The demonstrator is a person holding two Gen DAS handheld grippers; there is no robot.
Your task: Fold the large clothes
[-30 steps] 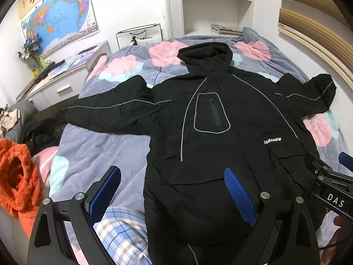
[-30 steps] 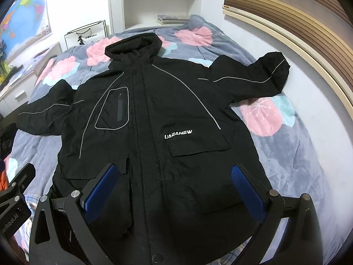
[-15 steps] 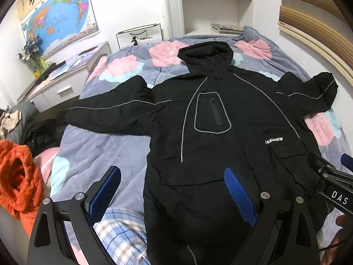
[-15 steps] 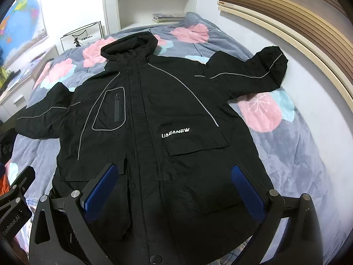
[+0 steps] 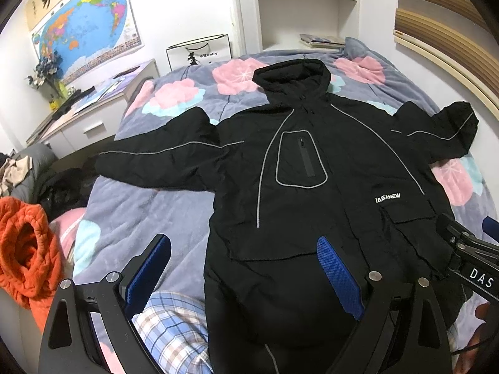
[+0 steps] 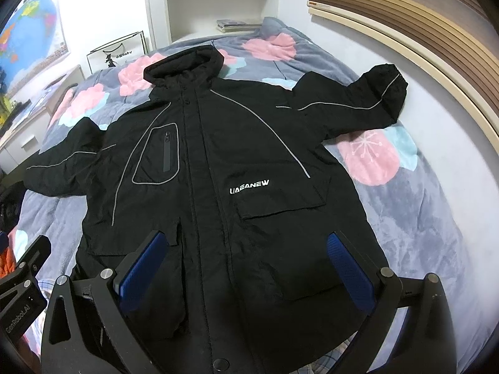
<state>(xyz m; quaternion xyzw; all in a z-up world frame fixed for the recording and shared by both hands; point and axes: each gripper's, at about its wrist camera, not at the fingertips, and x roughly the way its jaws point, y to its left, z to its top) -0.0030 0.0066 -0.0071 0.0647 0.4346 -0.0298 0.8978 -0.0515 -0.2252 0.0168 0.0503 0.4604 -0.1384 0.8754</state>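
A large black hooded jacket [image 5: 299, 187] with grey piping lies face up, spread flat on the bed, both sleeves out to the sides. It also shows in the right wrist view [image 6: 218, 171]. My left gripper [image 5: 243, 268] is open and empty above the jacket's lower left hem. My right gripper [image 6: 246, 265] is open and empty above the lower front of the jacket. The right gripper's body shows at the right edge of the left wrist view [image 5: 467, 258].
The bed has a grey blanket with pink flowers [image 5: 174, 99]. An orange garment [image 5: 28, 243] and dark clothes lie at the left. A plaid cloth [image 5: 168, 327] lies by the near edge. A desk [image 5: 87, 118] stands at the left, and a wall with wooden slats [image 6: 421, 31] at the right.
Both grippers have shifted slightly, the right wrist view tilting a little toward the jacket. The jacket has not moved. Both grippers stay open.
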